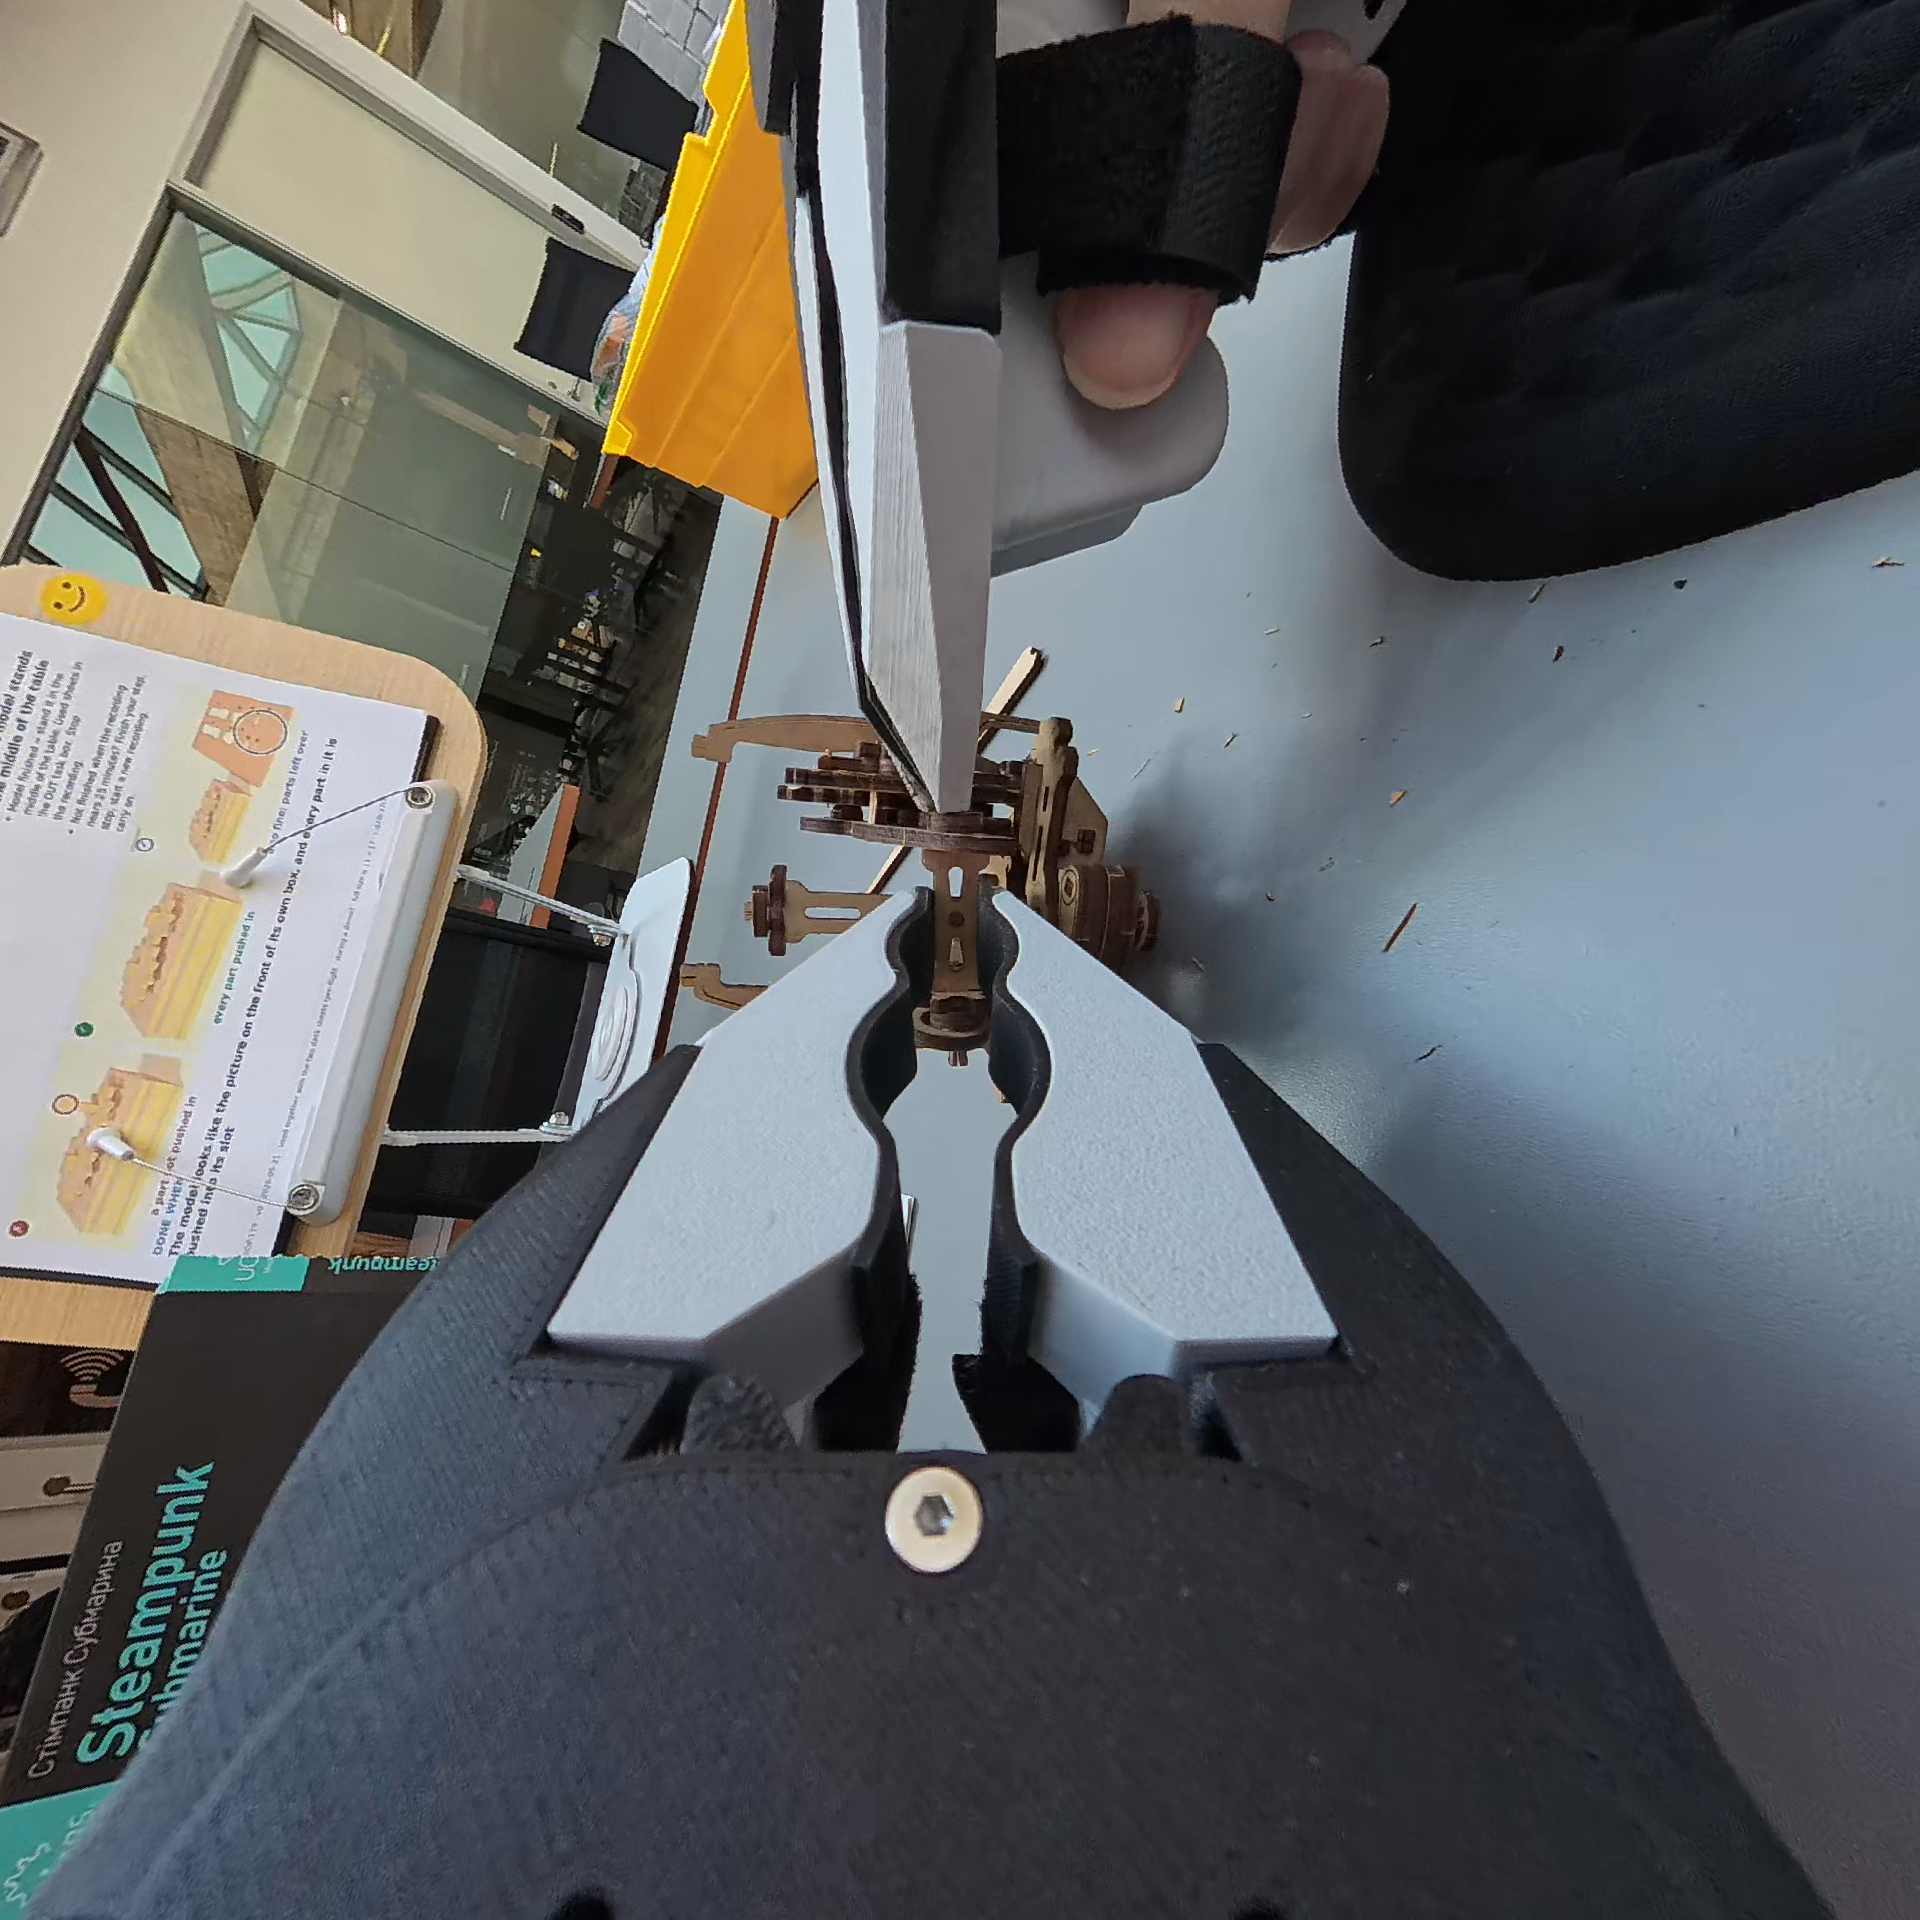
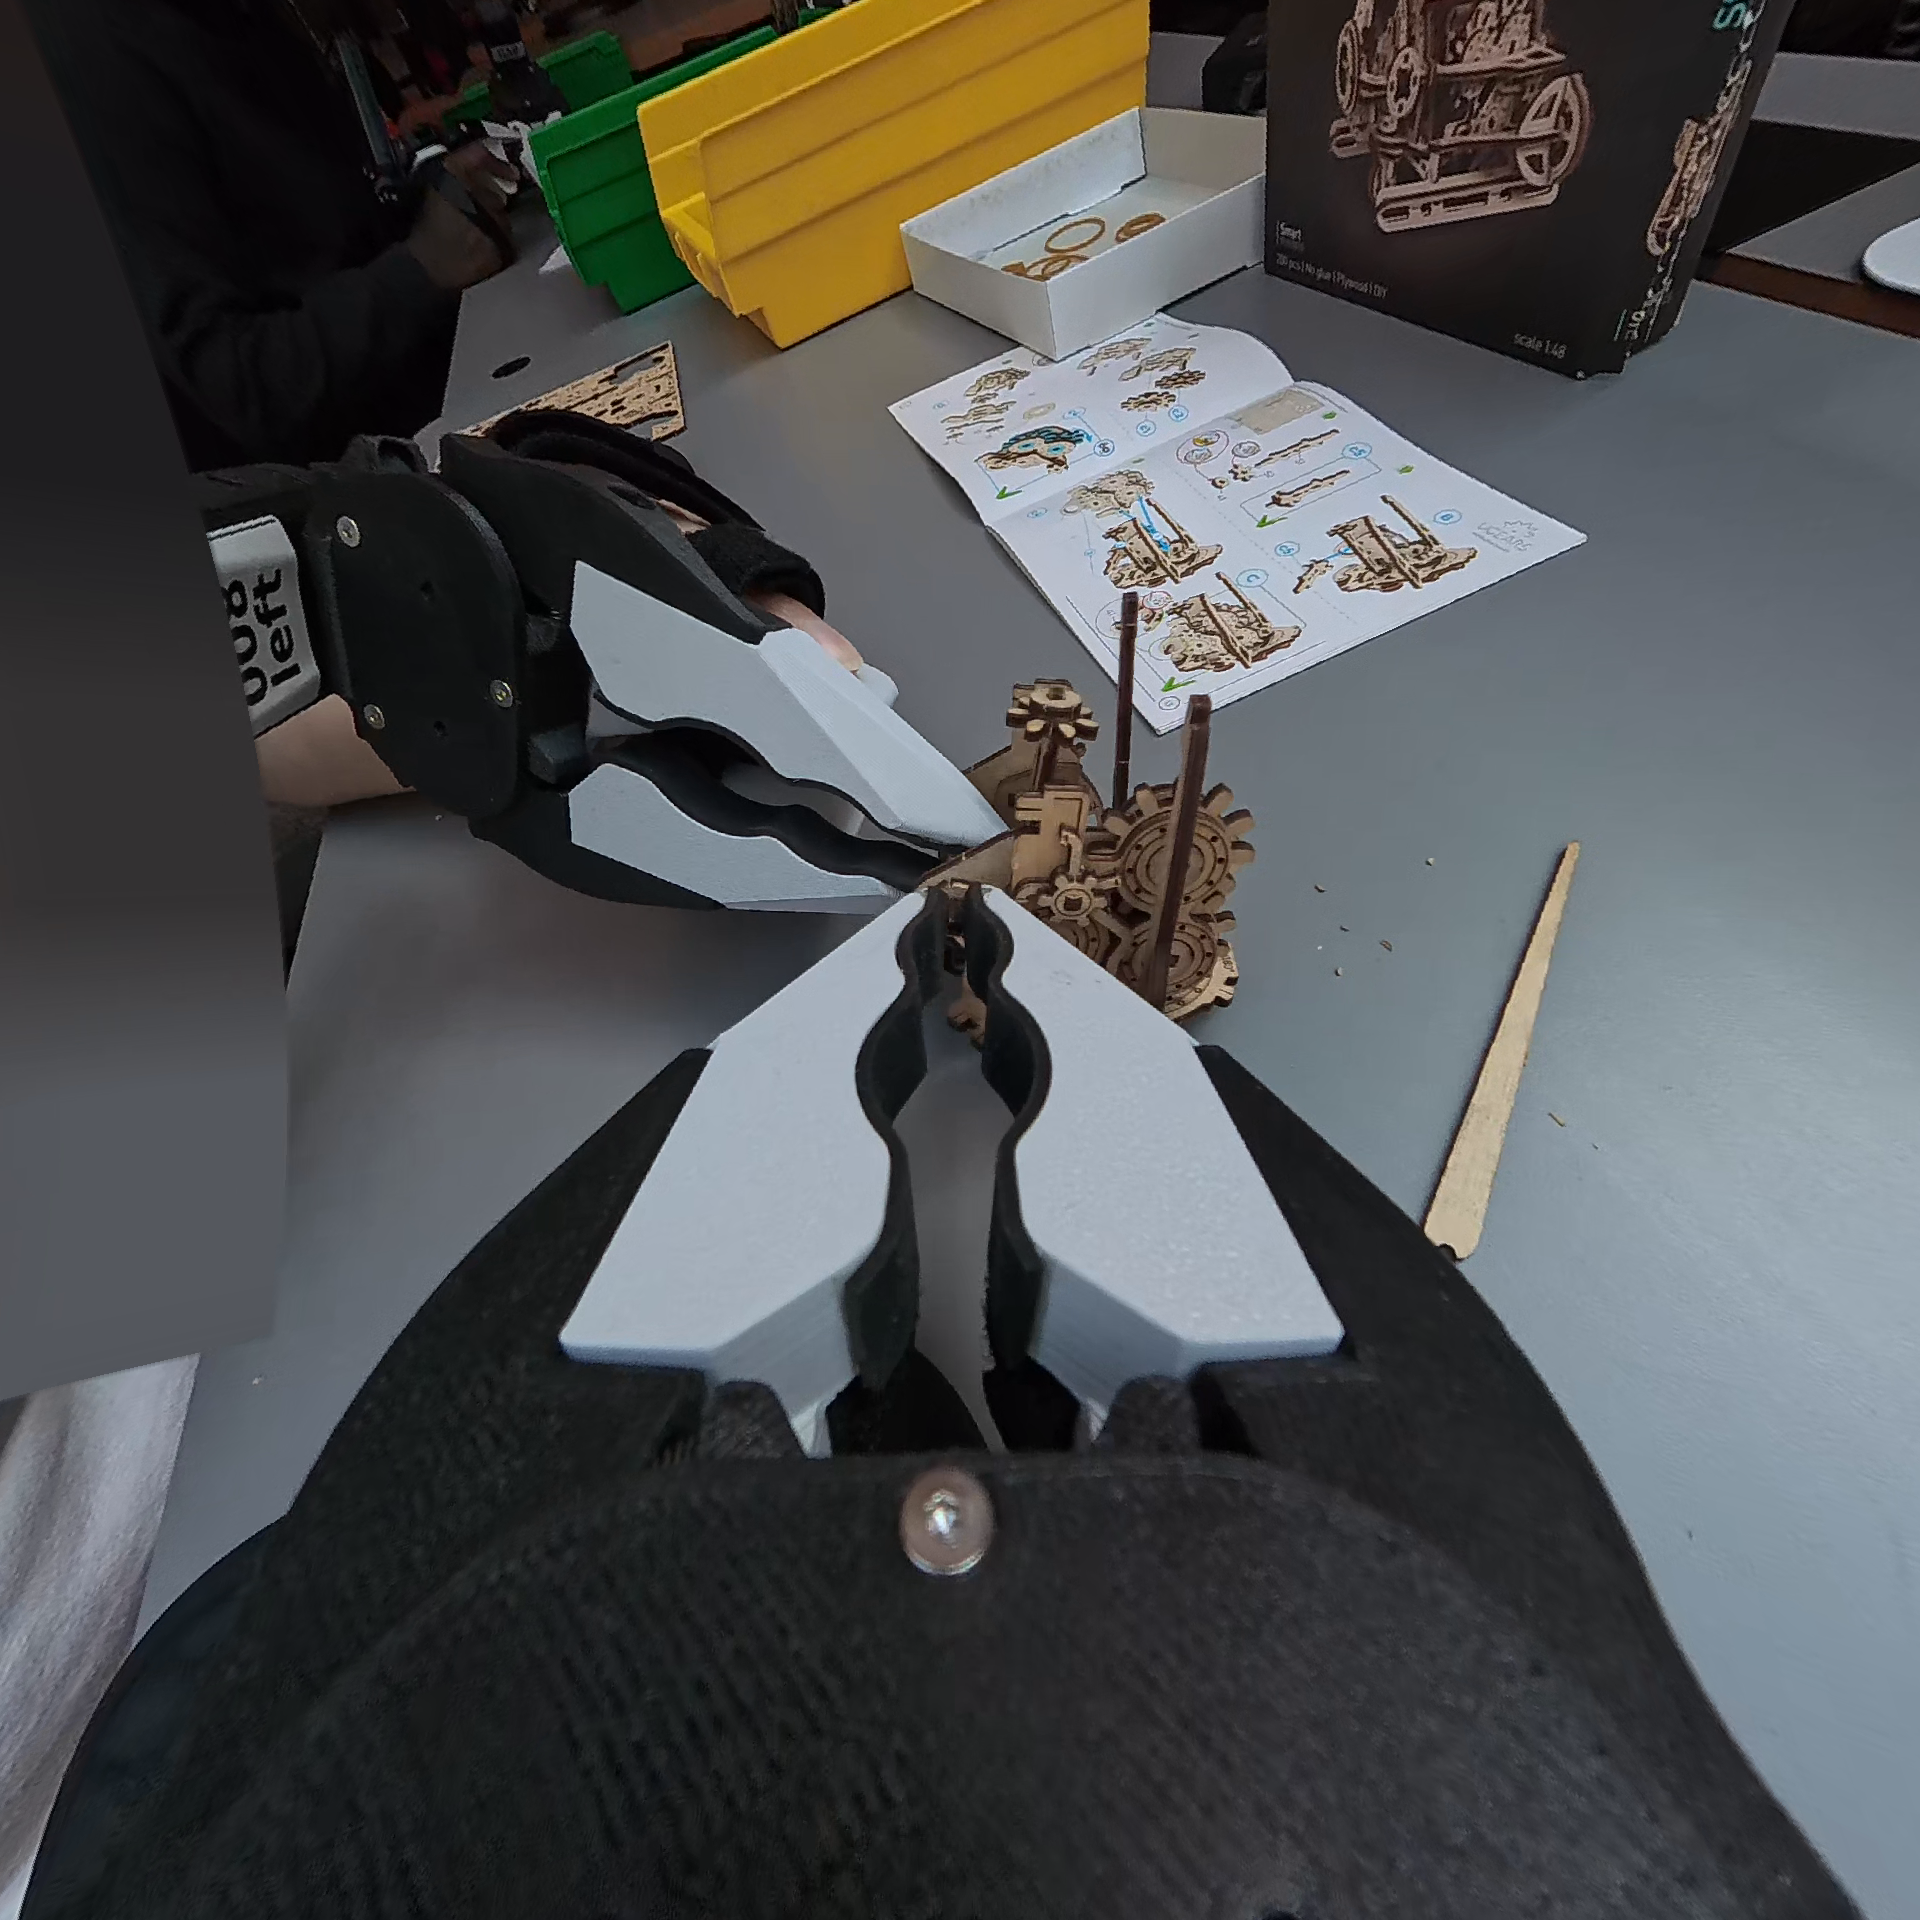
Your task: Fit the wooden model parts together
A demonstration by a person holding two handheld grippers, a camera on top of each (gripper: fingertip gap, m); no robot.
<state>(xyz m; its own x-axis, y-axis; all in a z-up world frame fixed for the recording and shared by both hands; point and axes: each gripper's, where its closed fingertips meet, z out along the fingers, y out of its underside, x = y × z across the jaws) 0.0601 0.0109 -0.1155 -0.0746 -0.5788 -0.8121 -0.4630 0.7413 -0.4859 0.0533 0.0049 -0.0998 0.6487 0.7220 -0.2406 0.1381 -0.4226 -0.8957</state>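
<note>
A partly built wooden gear model (image 2: 1153, 873) stands on the grey table (image 2: 1558, 727). It has cogwheels and two dark upright rods. In the left wrist view the model (image 1: 1060, 831) lies just beyond my left gripper (image 1: 956, 899), which is shut on a thin wooden strut (image 1: 956, 956) of the model. My right gripper (image 2: 951, 906) is shut on a small dark wooden part (image 2: 961, 925) at the model's near edge. In the left wrist view the right gripper (image 1: 951, 800) comes in from above, its tip on the model. In the right wrist view the left gripper (image 2: 956, 847) reaches in from the left.
An open instruction leaflet (image 2: 1226, 520), a white box of loose parts (image 2: 1081, 239), yellow (image 2: 883, 156) and green bins (image 2: 592, 197), and the dark kit box (image 2: 1475, 177) stand behind the model. A wooden stick (image 2: 1507, 1049) lies to the right. A punched-out sheet (image 2: 613, 395) lies at the far left. The grippers are tip to tip, or close to it.
</note>
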